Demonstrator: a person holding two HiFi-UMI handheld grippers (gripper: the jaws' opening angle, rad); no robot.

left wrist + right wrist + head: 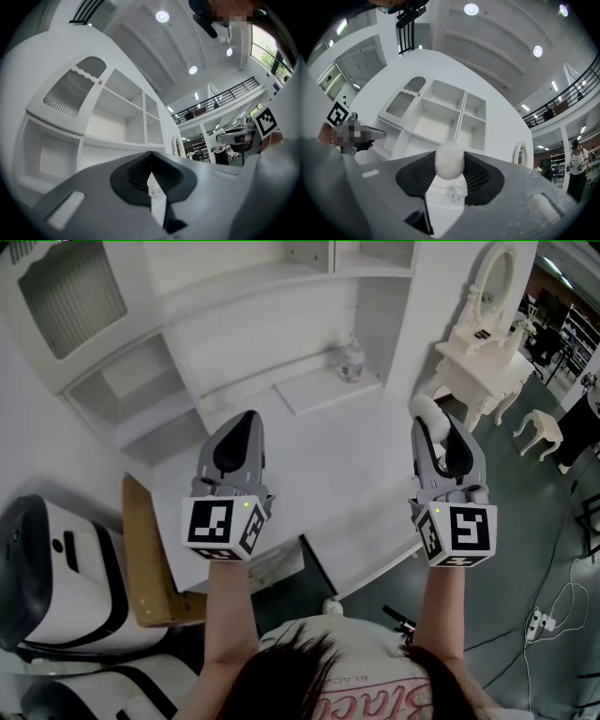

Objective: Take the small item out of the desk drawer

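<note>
Above the white tabletop (347, 460), my right gripper (435, 430) is clamped on the small fluffy ball (449, 161), held clear of the surface. My left gripper (242, 423), at left, has its jaws together and empty.

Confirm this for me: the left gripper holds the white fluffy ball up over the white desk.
Not right: it is the right gripper that holds the white fluffy ball up over the white desk. The right gripper view shows the ball between its jaws; the left gripper is shut on nothing.
</note>
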